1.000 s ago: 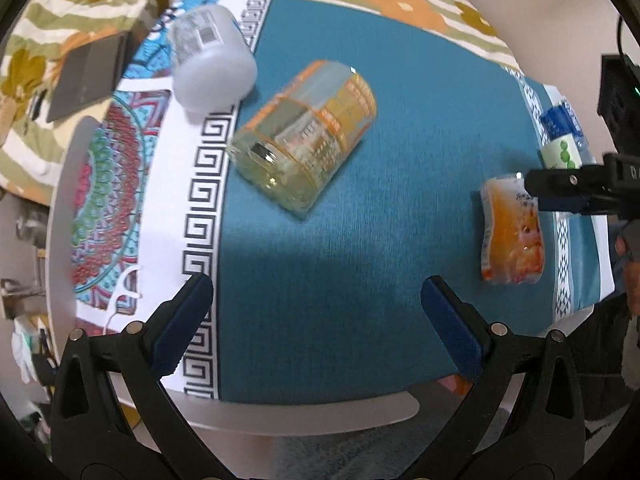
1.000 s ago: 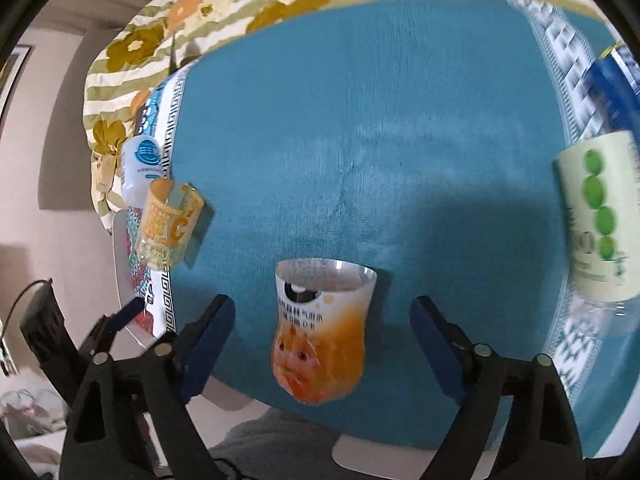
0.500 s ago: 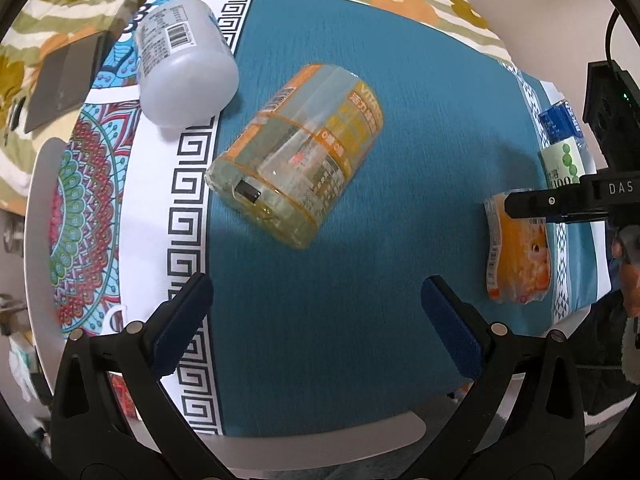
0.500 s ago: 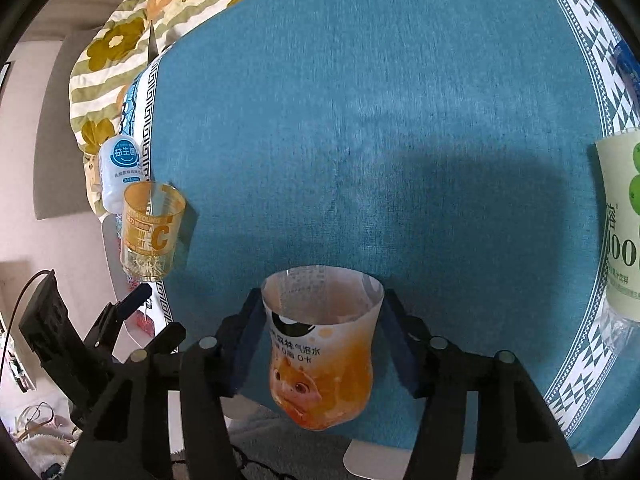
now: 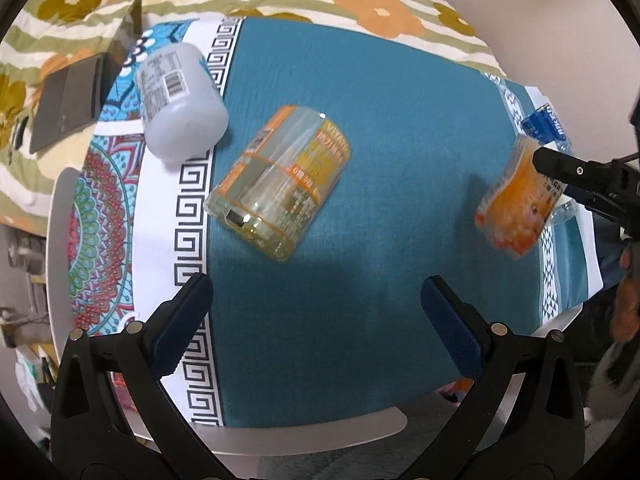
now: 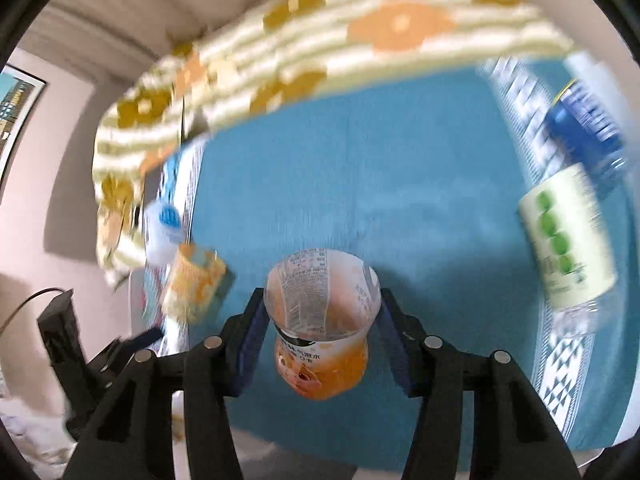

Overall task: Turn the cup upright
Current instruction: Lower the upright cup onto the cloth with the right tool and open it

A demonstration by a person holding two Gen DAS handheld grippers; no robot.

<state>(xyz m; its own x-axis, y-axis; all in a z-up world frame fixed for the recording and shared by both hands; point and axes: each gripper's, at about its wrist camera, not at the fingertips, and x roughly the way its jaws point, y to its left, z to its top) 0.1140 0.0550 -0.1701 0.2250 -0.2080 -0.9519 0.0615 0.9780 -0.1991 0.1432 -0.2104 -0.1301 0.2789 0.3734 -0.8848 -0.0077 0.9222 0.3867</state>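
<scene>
Teal cloth (image 5: 400, 160) covers most of the worktop (image 5: 360, 430), whose pale rim shows along the bottom of the left wrist view; a wide bare stretch of teal lies in the middle of that frame, between the clear orange-labelled jar (image 5: 280, 184) on its side and the cup (image 6: 322, 322) at the right edge. The cup (orange, cartoon-printed, cut from a bottle) is clamped between the fingers (image 6: 250, 344) of the right gripper (image 6: 320, 336), its open mouth tilted up toward the camera in the right wrist view. In the left wrist view it sits tilted near the cloth's right border. The left gripper (image 5: 316, 320) has its fingers spread wide with nothing between them, low in its frame over the front of the worktop.

Five containers can be counted: the cup, the jar, one white bottle (image 5: 180, 100) at upper left, and, at the right of the right wrist view, one green-dotted bottle (image 6: 568, 256) with one blue-labelled bottle (image 6: 588, 128) above it.

A patterned border edges the cloth; a floral striped bedspread (image 5: 360, 4) lies beyond, and a pale wall (image 6: 48, 160) at left.
</scene>
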